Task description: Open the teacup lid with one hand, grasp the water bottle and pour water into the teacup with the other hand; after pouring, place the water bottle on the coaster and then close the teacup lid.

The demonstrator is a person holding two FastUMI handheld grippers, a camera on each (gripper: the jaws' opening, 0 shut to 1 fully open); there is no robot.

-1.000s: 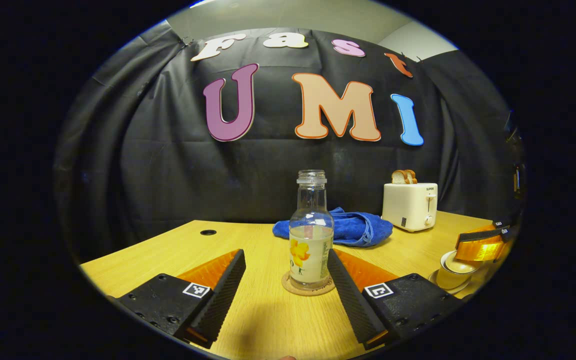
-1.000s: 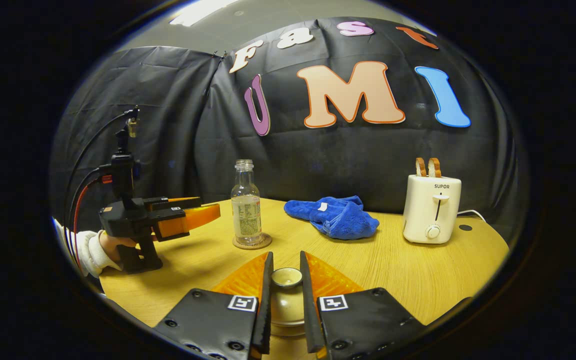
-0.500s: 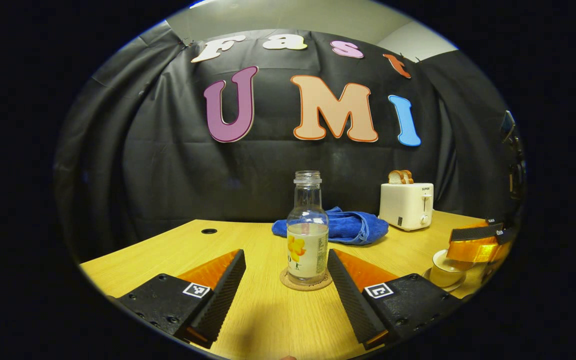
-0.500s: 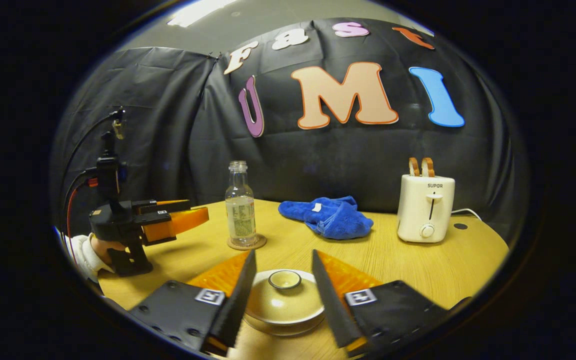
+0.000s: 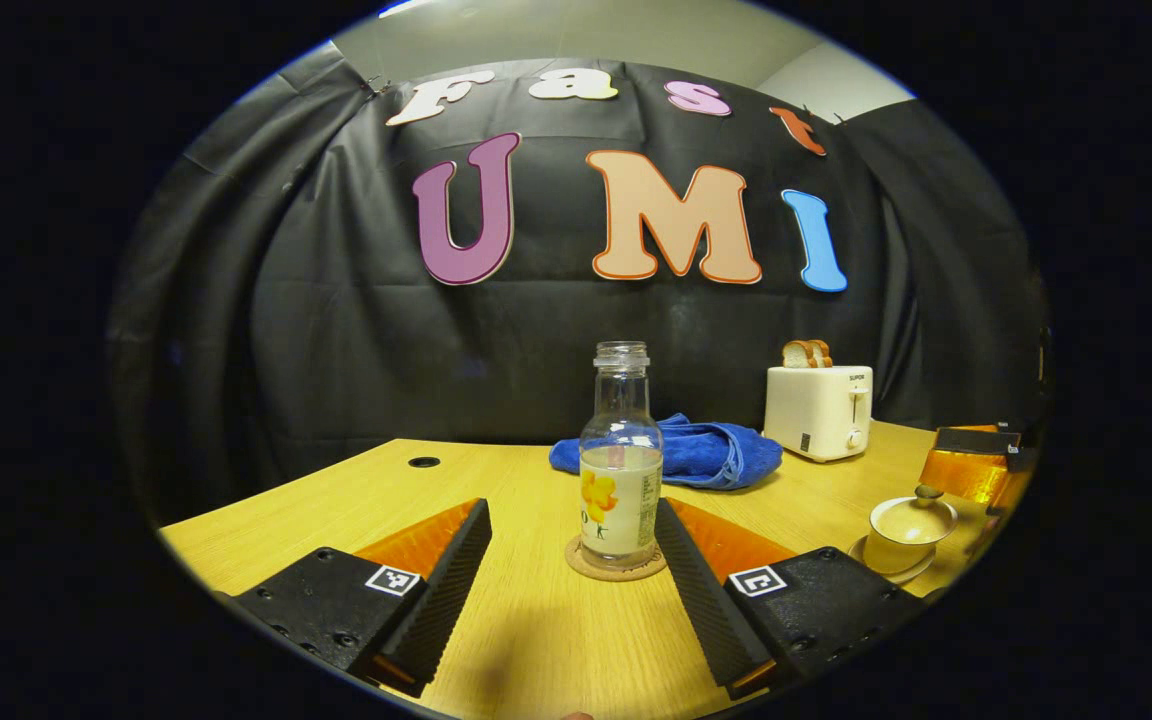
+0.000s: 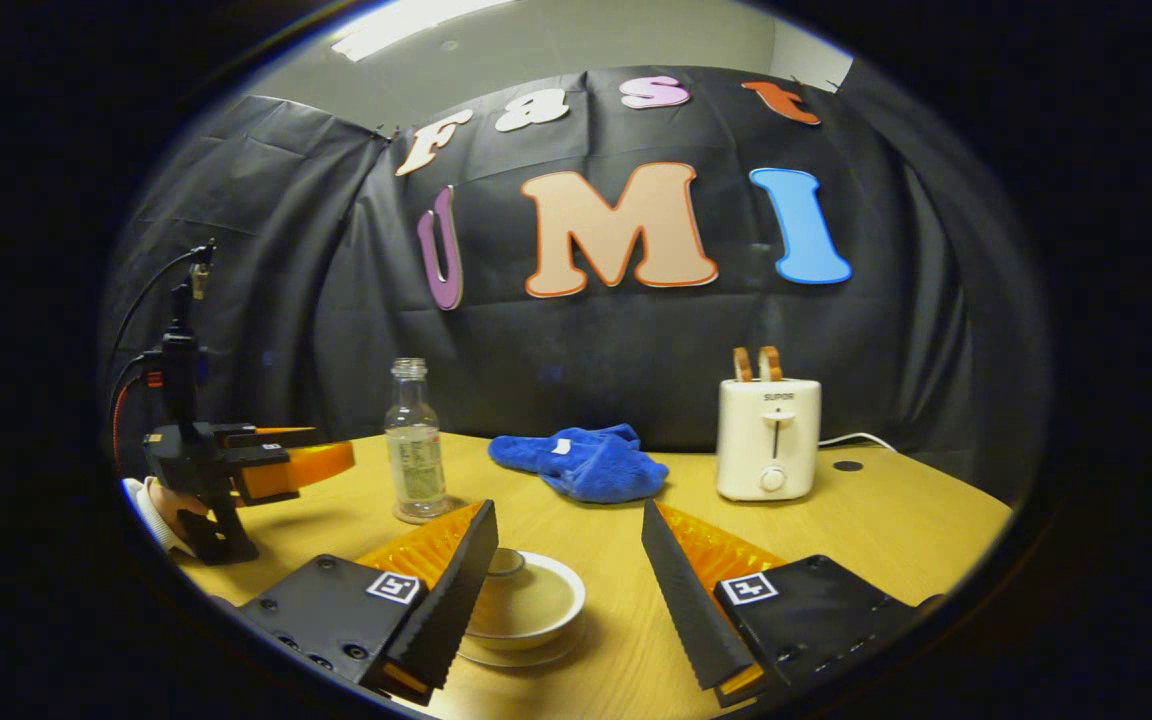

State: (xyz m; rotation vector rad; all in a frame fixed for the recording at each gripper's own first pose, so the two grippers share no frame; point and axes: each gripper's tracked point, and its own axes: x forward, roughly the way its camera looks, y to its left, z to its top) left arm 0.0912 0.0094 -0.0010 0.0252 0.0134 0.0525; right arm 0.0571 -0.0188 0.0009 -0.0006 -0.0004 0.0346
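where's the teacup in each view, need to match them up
Left gripper view: the teacup sits low at the far right on its saucer, lid on, right of the water bottle.
Right gripper view: the teacup sits low, left of centre, partly behind the near left tong.
Shared landmark: the toaster at the back of the table, beside the blue cloth.

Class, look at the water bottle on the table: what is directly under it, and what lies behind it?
The water bottle stands on a round coaster; only its rim shows. Behind it lies a blue cloth, partly hidden by the bottle.
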